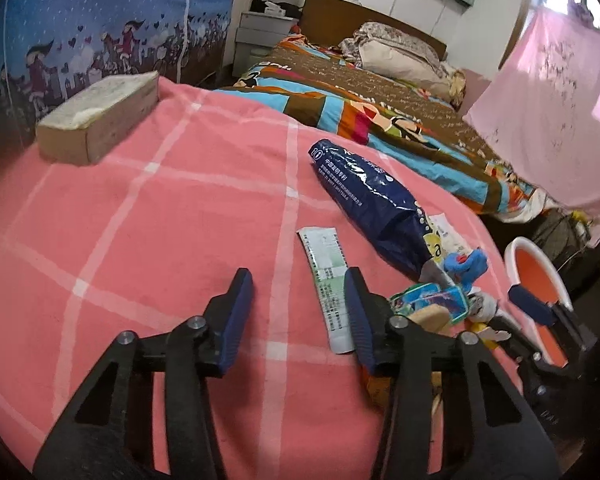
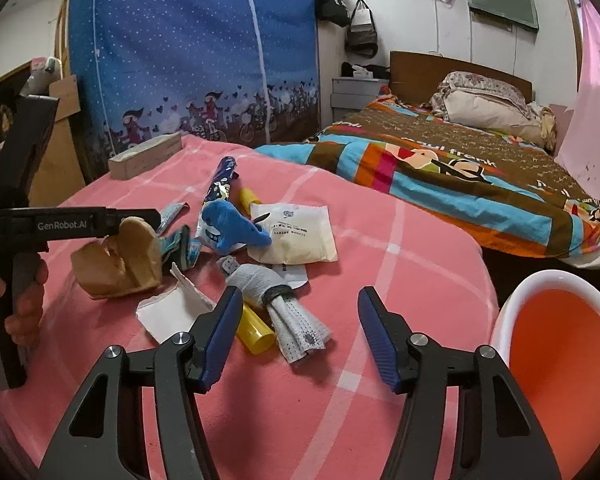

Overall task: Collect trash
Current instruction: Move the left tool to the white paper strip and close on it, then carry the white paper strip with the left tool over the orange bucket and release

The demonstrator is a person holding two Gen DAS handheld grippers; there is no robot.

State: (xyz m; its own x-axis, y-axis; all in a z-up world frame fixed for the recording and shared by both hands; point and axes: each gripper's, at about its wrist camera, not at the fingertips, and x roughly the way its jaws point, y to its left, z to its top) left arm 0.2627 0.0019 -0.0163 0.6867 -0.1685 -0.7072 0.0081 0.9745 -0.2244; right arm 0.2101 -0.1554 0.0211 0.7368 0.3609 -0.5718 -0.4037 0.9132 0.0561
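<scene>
Trash lies scattered on a pink checked blanket. In the left wrist view my left gripper is open and empty, with a white-green sachet by its right finger and a dark blue bag beyond. In the right wrist view my right gripper is open and empty above the blanket. A rolled grey cloth and a yellow tube lie by its left finger. A blue crumpled piece, a white pouch and a brown paper bag lie farther off. The white-rimmed orange bin stands at the right.
A beige box sits at the blanket's far left corner. A bed with a colourful quilt lies behind. A blue fabric wardrobe stands at the back. The bin also shows in the left wrist view, past the blanket's right edge.
</scene>
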